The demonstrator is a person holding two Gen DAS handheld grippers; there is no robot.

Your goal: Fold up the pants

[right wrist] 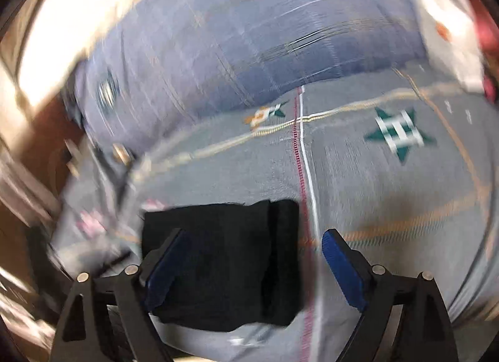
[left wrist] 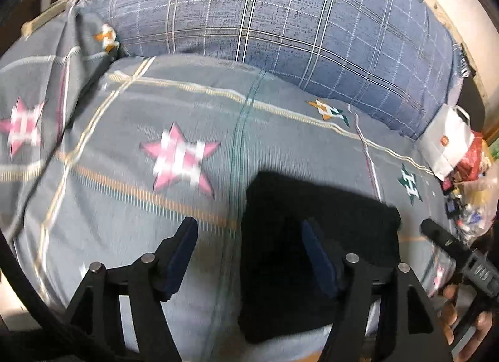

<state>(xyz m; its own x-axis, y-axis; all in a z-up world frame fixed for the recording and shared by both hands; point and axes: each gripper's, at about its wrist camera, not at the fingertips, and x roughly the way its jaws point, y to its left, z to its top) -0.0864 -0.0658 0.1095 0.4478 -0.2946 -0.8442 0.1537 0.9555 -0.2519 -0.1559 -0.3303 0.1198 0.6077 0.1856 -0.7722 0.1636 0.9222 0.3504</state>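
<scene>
A home bedroom. A bed [left wrist: 124,206] wears a grey sheet with stars, a blue plaid pillow [left wrist: 280,34] lies at its head, and bags [left wrist: 449,147] clutter one edge.

both wrists angled down, sharing pants [left wrist: 312,237]

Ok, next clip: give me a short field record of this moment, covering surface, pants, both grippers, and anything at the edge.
surface: bed sheet, grey with star prints
pants: black pants folded into a compact block, lying flat on the sheet
left gripper: left gripper open, nothing between the pads
right gripper: right gripper open, above the pants, not gripping them
behind: blue checked pillow
edge: white bag beside the bed
image quality: right wrist view blurred
</scene>
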